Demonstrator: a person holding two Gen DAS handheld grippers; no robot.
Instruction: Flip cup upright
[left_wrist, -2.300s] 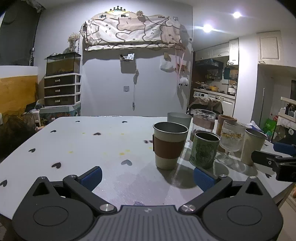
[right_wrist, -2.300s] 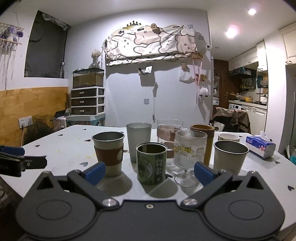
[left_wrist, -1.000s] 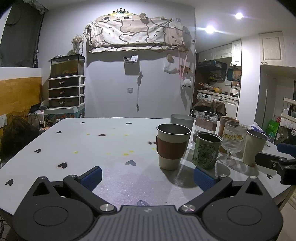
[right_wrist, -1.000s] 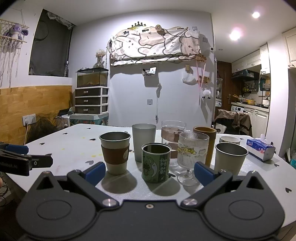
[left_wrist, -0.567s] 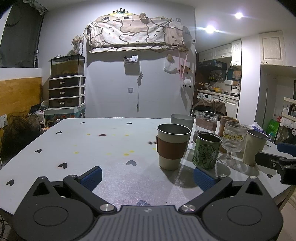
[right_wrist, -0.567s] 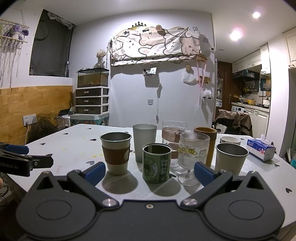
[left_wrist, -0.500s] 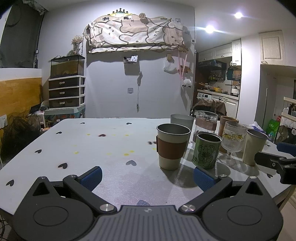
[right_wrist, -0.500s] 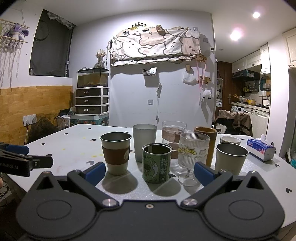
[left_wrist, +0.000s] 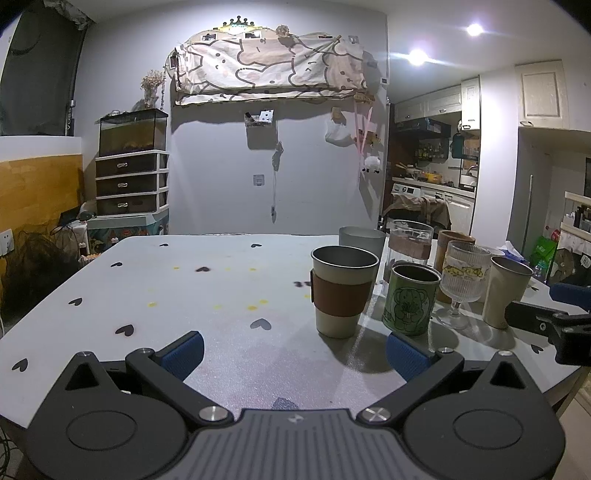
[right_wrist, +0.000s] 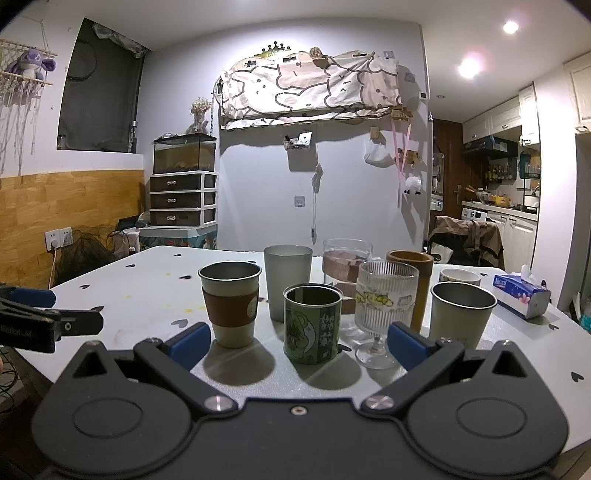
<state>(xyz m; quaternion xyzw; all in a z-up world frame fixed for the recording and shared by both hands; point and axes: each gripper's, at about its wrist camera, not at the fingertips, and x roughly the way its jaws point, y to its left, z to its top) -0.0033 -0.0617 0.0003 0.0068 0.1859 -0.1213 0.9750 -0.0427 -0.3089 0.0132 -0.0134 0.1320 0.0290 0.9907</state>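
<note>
Several cups stand upright in a cluster on the white table (left_wrist: 155, 288). A steel cup with a brown sleeve (left_wrist: 343, 291) (right_wrist: 231, 308) is at the front left of the cluster. A green printed can (left_wrist: 412, 299) (right_wrist: 313, 323), a ribbed stemmed glass (right_wrist: 384, 310) and a plain steel cup (right_wrist: 461, 314) stand beside it. My left gripper (left_wrist: 293, 352) is open and empty, near the table's front edge, left of the cups. My right gripper (right_wrist: 299, 341) is open and empty, just in front of the green can.
Behind the front row stand a grey tumbler (right_wrist: 288, 280), a clear jar (right_wrist: 345, 266), a brown cup (right_wrist: 413, 280) and a small white cup (right_wrist: 460, 276). A tissue pack (right_wrist: 521, 295) lies at the right. The table's left half carries only heart marks and yellow spots.
Both grippers have drawn back slightly from the cups since the earliest frames. In the last second nothing has visibly moved.
</note>
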